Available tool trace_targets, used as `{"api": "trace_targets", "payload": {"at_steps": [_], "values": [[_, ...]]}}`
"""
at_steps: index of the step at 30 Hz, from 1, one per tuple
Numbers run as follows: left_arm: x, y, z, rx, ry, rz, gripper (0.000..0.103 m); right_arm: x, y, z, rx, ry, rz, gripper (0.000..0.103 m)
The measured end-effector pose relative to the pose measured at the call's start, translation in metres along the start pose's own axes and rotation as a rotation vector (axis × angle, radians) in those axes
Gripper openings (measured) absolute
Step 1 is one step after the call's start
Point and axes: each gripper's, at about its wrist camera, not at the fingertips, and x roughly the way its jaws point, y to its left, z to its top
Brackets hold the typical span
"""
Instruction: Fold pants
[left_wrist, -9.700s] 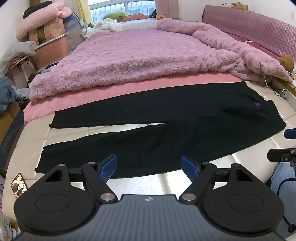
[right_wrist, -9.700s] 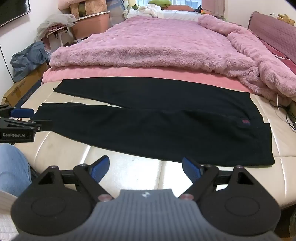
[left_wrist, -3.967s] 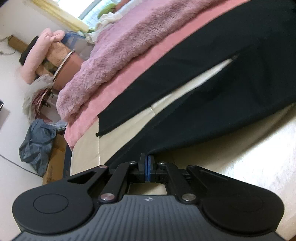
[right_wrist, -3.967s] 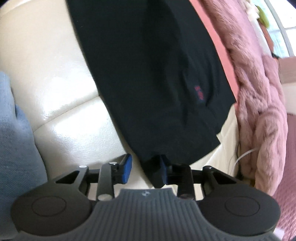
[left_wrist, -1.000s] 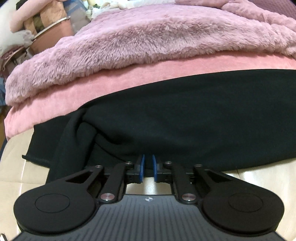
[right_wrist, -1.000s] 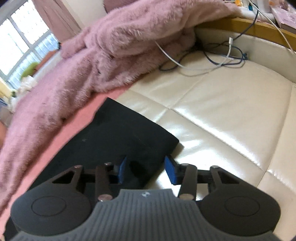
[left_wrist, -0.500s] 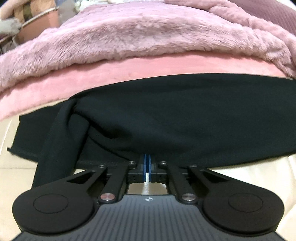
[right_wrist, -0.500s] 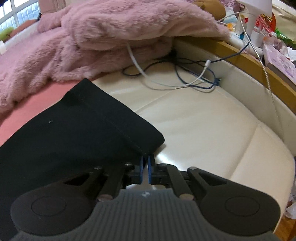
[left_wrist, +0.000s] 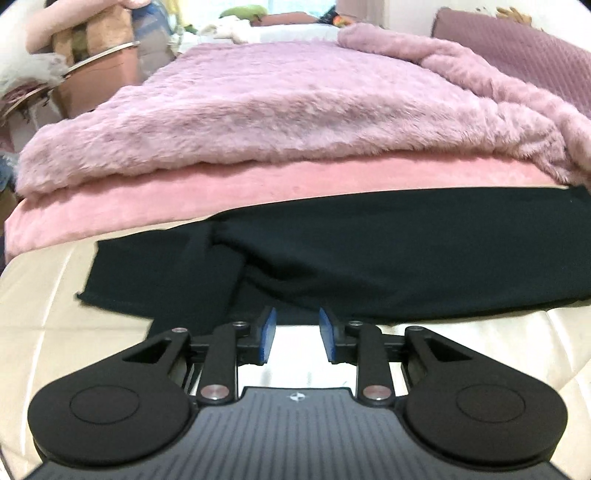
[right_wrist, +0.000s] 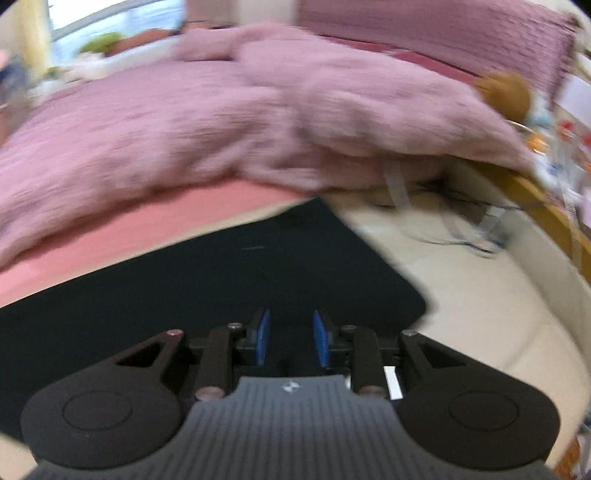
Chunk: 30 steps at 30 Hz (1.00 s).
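The black pants (left_wrist: 369, 254) lie across the cream mattress (left_wrist: 48, 302), one leg folded over the other, with a rumpled fold near the leg ends at the left. My left gripper (left_wrist: 297, 332) is open and empty, just off the near edge of the pants. In the right wrist view the waist end of the pants (right_wrist: 240, 280) lies flat, its corner at the right. My right gripper (right_wrist: 290, 336) is open and empty, hovering over the pants; this view is blurred by motion.
A fluffy pink blanket (left_wrist: 277, 110) over a pink sheet (left_wrist: 184, 195) covers the bed behind the pants. Cables (right_wrist: 461, 225) lie on the mattress at the right, by a wooden edge (right_wrist: 546, 206) and a brown plush toy (right_wrist: 506, 92). Boxes (left_wrist: 99, 77) stand far left.
Both grippers were shut on the pants' edge half a second ago; both have opened, let go and pulled back a little. The pants stay folded leg over leg.
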Motion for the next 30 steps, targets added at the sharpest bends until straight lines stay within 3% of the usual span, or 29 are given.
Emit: {"api": "trace_targets", "payload": {"at_steps": [9,17,23,26,28,30], "values": [[-0.012,0.076,-0.027,-0.205,-0.036,0.047,0.038,-0.014,0.153,-0.033,-0.212,0.028,0.291,0.022],[-0.003,0.126,-0.049,-0.356,-0.036,0.016,0.048,-0.010,0.265,-0.071,-0.386,0.040,0.434,0.022],[0.013,0.129,-0.057,-0.353,-0.016,-0.010,0.053,0.007,0.295,-0.088,-0.408,0.067,0.438,0.022],[0.023,0.121,-0.057,-0.323,-0.001,0.065,0.058,0.016,0.293,-0.090,-0.396,0.095,0.435,0.022],[0.032,0.125,-0.057,-0.373,0.011,0.095,0.059,0.020,0.290,-0.093,-0.391,0.108,0.426,0.022],[0.039,0.134,-0.056,-0.443,0.011,0.074,0.059,0.021,0.287,-0.096,-0.384,0.119,0.424,0.022]]}}
